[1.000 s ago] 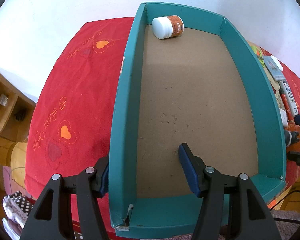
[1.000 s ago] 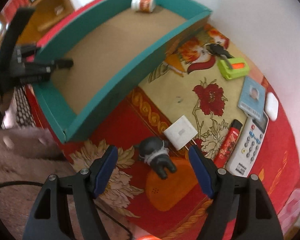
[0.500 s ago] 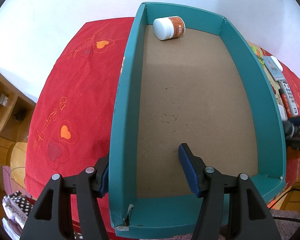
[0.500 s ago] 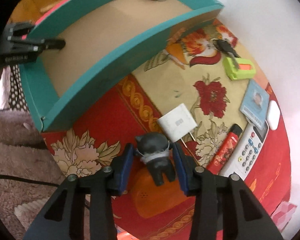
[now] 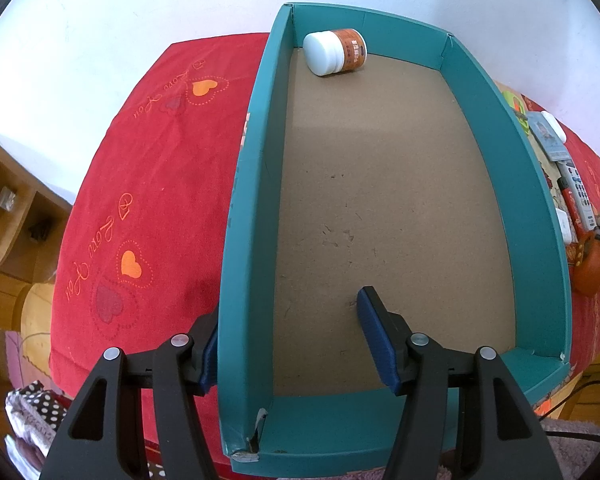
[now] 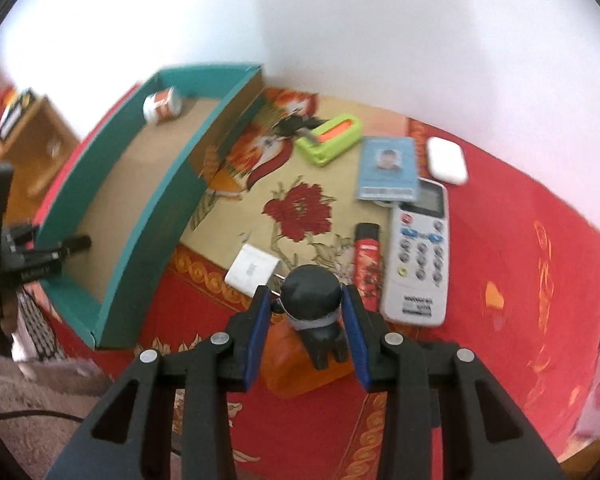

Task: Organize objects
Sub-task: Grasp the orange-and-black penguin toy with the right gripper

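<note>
dark figurine [image 6: 312, 312] clamped between closing right gripper [image 6: 306, 340] pads, left gripper [image 5: 296, 344] half open astride teal box [image 5: 244, 280] wall

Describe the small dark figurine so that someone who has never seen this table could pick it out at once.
Start at the teal box on the red cloth, then look to the things spread beside it. Nearest the camera, next to the red lighter and white remote, the figurine sits between the closing right tool. It alone is dark grey, round-headed, with a pale band at its neck.
</note>
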`<state>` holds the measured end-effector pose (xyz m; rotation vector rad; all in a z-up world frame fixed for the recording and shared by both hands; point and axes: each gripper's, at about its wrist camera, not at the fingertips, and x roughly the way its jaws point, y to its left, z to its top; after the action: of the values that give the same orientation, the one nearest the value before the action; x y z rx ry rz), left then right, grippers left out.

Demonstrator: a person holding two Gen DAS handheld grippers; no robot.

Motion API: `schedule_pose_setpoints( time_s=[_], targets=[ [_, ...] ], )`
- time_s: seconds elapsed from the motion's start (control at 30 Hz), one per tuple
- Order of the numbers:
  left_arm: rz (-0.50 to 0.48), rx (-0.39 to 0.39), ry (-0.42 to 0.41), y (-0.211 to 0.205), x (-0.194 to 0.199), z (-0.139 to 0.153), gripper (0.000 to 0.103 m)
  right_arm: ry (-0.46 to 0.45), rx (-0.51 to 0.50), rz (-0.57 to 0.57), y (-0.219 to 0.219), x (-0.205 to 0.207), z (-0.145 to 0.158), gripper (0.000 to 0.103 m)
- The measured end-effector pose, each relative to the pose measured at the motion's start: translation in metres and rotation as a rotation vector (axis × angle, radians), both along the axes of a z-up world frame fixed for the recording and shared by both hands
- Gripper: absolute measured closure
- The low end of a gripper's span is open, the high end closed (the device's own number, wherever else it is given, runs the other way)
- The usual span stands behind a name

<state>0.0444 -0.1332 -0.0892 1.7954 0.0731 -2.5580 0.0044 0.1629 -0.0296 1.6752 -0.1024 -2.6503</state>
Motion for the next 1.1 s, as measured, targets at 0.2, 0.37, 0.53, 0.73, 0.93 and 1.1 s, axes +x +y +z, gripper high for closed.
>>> schedule_pose_setpoints(
  time_s=[0.2, 0.37, 0.53, 0.73, 0.93, 1.1],
  targets=[
    [0.002, 0.0, 0.0, 0.001, 0.0, 0.0, 0.041, 0.033, 0.029, -0.046, 0.0, 0.009, -0.004, 0.067],
    [0.002, 0.0, -0.001, 0.002, 0.001, 0.0, 0.041, 0.022, 0.071, -0.019, -0.008, 0.021, -0.009, 0.067],
    [0.005, 0.0, 0.0, 0.003, 0.001, 0.0, 0.041, 0.009, 0.071, -0.022, -0.007, 0.015, -0.012, 0.065],
    [0.006, 0.0, 0.001, 0.004, 0.001, 0.0, 0.041, -0.008, 0.071, -0.025, -0.01, 0.007, -0.017, 0.053],
    [0.007, 0.0, 0.001, 0.004, 0.001, 0.0, 0.041, 0.004, 0.012, -0.119, 0.003, 0.005, -0.018, 0.065],
    [0.009, 0.0, 0.001, 0.005, 0.001, 0.0, 0.041, 0.01, 0.004, -0.135, 0.006, 0.005, -0.016, 0.066]
  ],
)
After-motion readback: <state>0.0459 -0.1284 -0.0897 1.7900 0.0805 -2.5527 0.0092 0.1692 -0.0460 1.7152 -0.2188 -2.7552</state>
